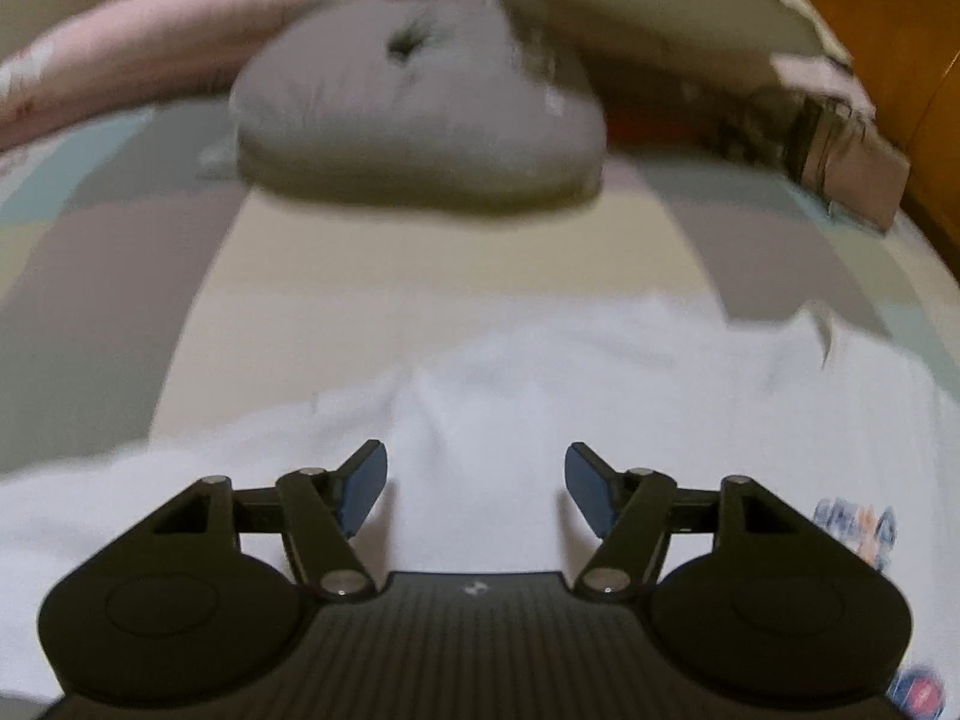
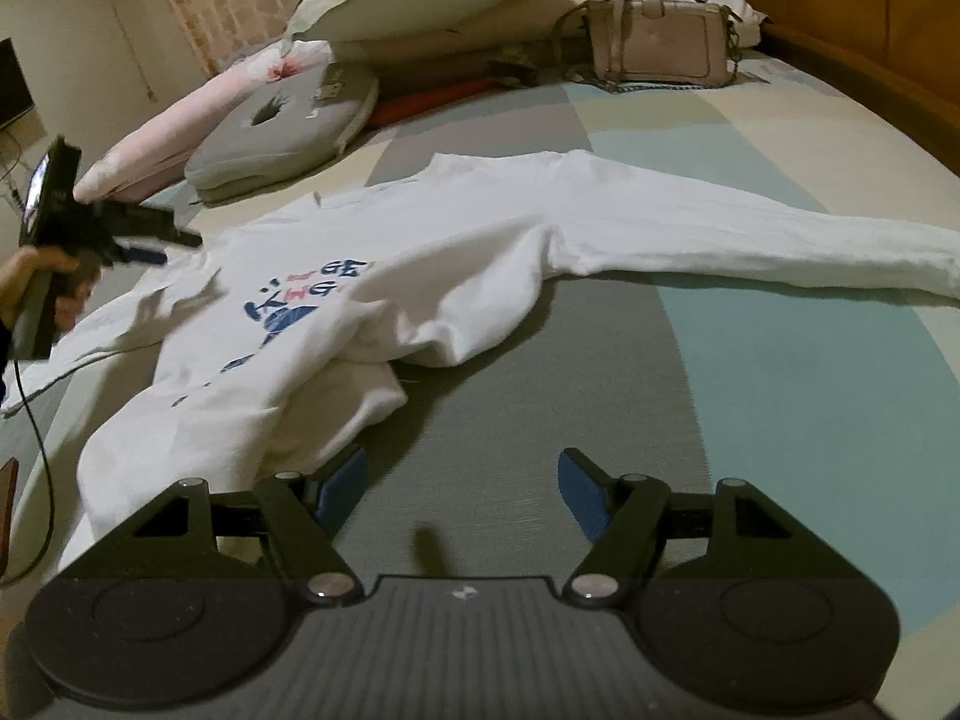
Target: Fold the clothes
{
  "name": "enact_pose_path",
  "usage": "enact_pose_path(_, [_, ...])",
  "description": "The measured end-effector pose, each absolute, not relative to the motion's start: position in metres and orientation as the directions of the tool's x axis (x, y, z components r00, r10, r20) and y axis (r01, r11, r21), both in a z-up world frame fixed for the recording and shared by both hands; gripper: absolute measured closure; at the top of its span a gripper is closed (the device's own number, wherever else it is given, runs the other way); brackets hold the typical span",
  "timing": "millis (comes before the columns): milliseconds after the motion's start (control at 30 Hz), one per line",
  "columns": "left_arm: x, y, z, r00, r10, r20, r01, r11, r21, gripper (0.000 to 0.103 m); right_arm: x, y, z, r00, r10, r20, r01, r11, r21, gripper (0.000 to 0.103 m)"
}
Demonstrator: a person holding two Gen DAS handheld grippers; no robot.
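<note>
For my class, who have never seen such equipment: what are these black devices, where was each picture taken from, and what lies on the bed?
Each black two-fingered tool is hand-held, with a camera looking along its fingers. One picture comes from the left tool, open above the white long-sleeved printed sweatshirt. The other comes from the right tool, open over the striped bedsheet; it also shows a hand holding the left tool. Neither tool holds anything. A grey round cushion, pillows and a pale pink handbag lie beyond.

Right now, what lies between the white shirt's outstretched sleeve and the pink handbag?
Only bare striped bedsheet. The right wrist view shows nothing resting between the sleeve of the white shirt and the pink handbag.
</note>
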State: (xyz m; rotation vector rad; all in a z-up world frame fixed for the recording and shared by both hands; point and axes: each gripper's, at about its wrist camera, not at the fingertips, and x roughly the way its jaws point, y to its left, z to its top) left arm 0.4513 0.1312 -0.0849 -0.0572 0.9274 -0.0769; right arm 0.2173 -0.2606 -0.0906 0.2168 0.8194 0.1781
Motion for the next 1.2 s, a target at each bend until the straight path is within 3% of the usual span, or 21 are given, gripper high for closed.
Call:
enact_pose_path(167, [0.456, 0.143, -0.109, 0.627, 0.066, -0.776, -0.038, 0.998, 0.055, 0.033, 0.213, -0.26, -0.088, 0.666, 0.231, -0.71, -0.068, 0.966, 0.25, 0.028])
enact_pose_path(300, [0.456, 0.137, -0.099, 0.616, 0.095, -0.782, -0.067, 0.995, 0.069, 0.035, 0.21, -0.262, -0.088, 0.661, 0.219, -0.718, -0.055, 0.968, 0.245, 0.027])
enact_pose_path(433, [0.43, 0.12, -0.086, 0.64, 0.045, -0.767, 0.018, 0.997, 0.074, 0.033, 0.207, -0.264, -0.088, 0.656, 0.21, -0.725, -0.044, 0.97, 0.24, 0.027])
enact_pose_path(700, [0.359, 0.063, -0.061, 0.672, -0.097, -0.734, 0.216, 0.974, 0.069, 0.02, 0.223, -0.286, -0.077, 0.672, 0.188, -0.717, -0.045, 0.976, 0.213, 0.027])
enact_pose_path(1000, [0.352, 0.016, -0.056, 0.702, -0.197, -0.685, 0.334, 0.94, 0.073, 0.013, 0.347, -0.285, -0.046, 0.677, 0.18, -0.713, -0.104, 0.983, 0.15, 0.02])
enact_pose_path(1200, [0.367, 0.029, -0.073, 0.73, -0.217, -0.648, 0.293, 0.956, 0.01, 0.012, 0.445, -0.254, -0.056, 0.61, 0.147, -0.779, -0.074, 0.989, 0.129, 0.018])
